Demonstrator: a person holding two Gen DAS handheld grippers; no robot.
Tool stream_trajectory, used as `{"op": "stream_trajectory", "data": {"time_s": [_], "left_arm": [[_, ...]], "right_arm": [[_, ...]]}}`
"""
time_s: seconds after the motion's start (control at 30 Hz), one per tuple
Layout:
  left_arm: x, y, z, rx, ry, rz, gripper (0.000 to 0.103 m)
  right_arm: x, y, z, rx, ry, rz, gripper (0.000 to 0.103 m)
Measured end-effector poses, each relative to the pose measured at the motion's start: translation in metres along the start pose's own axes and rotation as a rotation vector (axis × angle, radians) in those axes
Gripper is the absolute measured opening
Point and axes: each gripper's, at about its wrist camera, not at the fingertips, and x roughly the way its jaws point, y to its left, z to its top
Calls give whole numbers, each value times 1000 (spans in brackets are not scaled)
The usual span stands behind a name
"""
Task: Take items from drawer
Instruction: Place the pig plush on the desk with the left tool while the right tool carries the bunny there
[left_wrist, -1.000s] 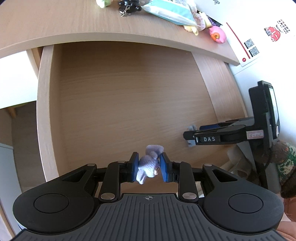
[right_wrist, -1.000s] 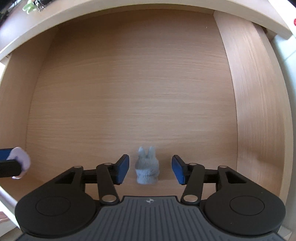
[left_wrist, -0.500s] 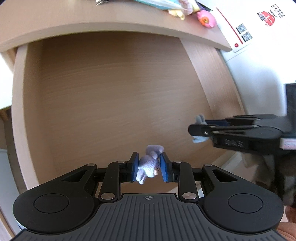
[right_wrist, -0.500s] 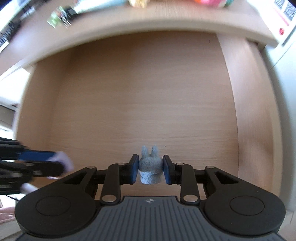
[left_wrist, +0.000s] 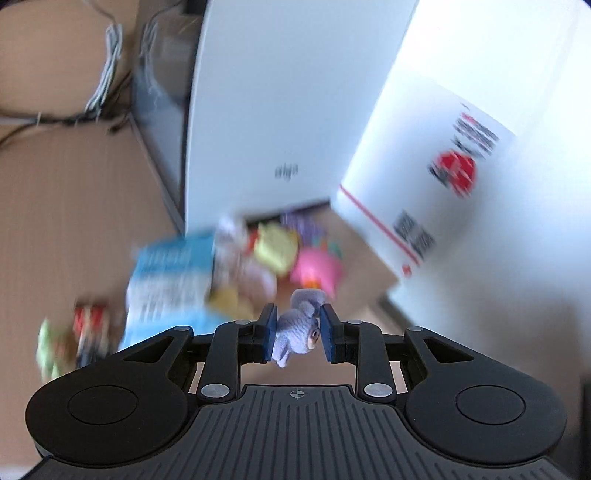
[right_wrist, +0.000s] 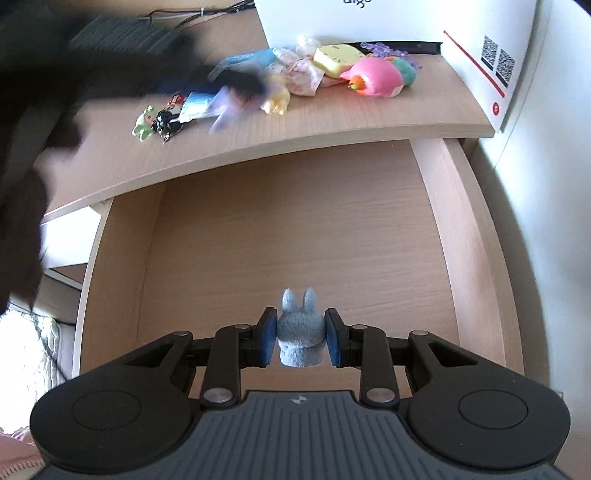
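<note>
My left gripper (left_wrist: 297, 334) is shut on a small lilac plush toy (left_wrist: 295, 330), held over the desktop near the pile of small items (left_wrist: 258, 258). In the right wrist view the left gripper (right_wrist: 240, 83) shows as a dark blur above the desktop with the lilac toy (right_wrist: 225, 109) in it. My right gripper (right_wrist: 300, 341) is shut on a blue-grey plush bunny (right_wrist: 300, 332), ears up, lifted above the bare floor of the open wooden drawer (right_wrist: 295, 229).
On the desktop (right_wrist: 332, 122) lie a pink squishy toy (right_wrist: 373, 77), a yellow block (right_wrist: 336, 55), a blue packet (left_wrist: 173, 273), a green figurine (right_wrist: 144, 122) and a black keychain (right_wrist: 168, 120). A white box (right_wrist: 480, 48) stands at the back right. Cables (left_wrist: 103, 74) run at the far left.
The right gripper closed on the bunny and lifted it from the drawer floor. The left gripper rose out of the drawer with the lilac toy and swung over the desktop.
</note>
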Motion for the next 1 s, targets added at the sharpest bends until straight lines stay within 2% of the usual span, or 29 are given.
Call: {"op": "stream_trajectory", "data": {"time_s": [0.1, 0.23, 0.33, 0.4, 0.67, 0.83, 1.0], "left_arm": [[37, 1, 13, -24, 17, -5, 29], [76, -5, 7, 17, 78, 95, 29], [80, -12, -1, 104, 52, 103, 30], [78, -14, -2, 122, 34, 105, 30], [22, 8, -7, 9, -44, 40, 29], [-17, 24, -37, -72, 5, 17, 28], [-44, 41, -75, -155, 79, 5, 28]], "right_arm": [[1, -2, -2, -13, -10, -22, 27], [5, -12, -2, 3, -9, -29, 27], [4, -20, -2, 10, -11, -38, 27], [4, -25, -1, 18, -12, -43, 27], [7, -29, 7, -9, -25, -66, 27], [5, -34, 18, -13, -40, -70, 27], [-2, -43, 54, -6, -116, -89, 27]]}}
